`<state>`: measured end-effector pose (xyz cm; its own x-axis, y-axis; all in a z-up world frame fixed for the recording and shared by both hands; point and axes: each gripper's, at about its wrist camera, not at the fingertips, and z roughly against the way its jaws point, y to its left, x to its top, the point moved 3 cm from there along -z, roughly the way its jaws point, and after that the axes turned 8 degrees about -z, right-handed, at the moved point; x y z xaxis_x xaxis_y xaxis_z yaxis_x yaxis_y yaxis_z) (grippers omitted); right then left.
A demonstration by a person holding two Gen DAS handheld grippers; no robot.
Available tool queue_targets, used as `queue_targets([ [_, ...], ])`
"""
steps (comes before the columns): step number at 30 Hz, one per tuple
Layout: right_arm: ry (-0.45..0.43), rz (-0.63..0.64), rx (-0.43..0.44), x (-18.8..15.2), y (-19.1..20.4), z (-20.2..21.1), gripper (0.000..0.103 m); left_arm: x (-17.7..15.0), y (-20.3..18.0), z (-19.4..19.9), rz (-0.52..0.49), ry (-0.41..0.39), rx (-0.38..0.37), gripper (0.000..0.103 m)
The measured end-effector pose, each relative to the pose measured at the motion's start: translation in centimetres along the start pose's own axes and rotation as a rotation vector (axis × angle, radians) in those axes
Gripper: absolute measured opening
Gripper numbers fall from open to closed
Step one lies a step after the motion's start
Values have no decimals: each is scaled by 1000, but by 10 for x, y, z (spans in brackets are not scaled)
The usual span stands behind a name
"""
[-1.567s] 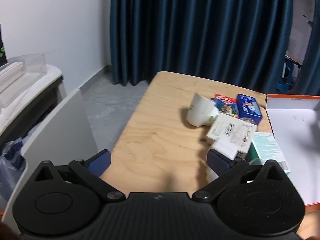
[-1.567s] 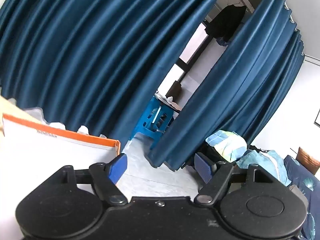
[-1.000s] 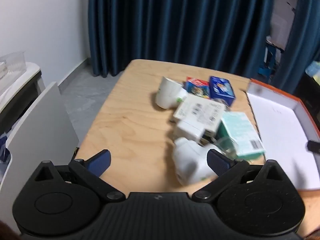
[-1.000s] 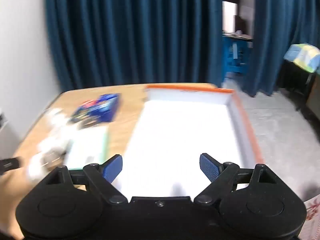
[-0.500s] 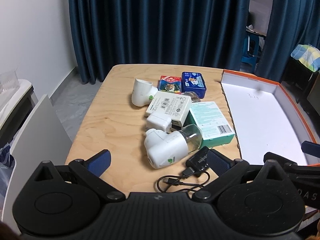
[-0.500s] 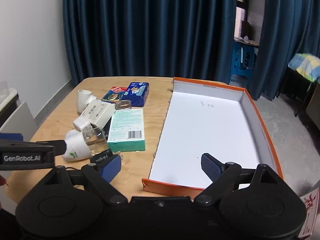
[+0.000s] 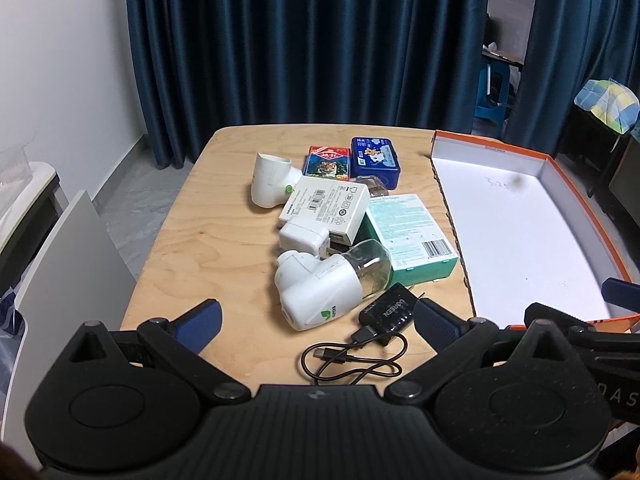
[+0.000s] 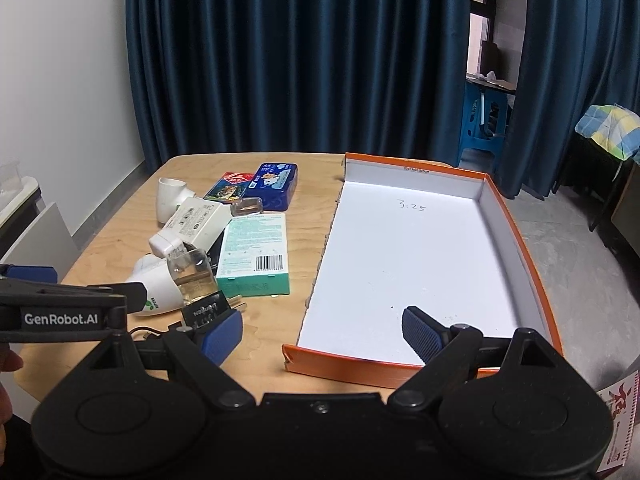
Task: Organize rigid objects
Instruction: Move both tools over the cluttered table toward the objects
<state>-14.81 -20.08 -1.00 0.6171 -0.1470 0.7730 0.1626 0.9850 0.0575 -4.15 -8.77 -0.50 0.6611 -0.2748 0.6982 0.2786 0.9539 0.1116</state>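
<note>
Both views are sharp but dim; overhead light glares off the white tray floor (image 8: 404,256), and fisheye bends the edges.

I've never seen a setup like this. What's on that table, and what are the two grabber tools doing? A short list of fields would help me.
surface: wooden table
container: orange tray, white inside, nothing in it
pile beside tray: green box, white box, white adapter, white device lying on its side, black charger with cable, white pipe elbow, blue tin, red card pack
left gripper: open, holding nothing
right gripper: open, holding nothing
</note>
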Motion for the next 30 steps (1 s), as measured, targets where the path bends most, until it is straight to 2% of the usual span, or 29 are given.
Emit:
queue_targets([
  [30, 14, -24, 0, -13, -18, -8, 102, -6, -3, -8, -16, 18, -33, 103],
])
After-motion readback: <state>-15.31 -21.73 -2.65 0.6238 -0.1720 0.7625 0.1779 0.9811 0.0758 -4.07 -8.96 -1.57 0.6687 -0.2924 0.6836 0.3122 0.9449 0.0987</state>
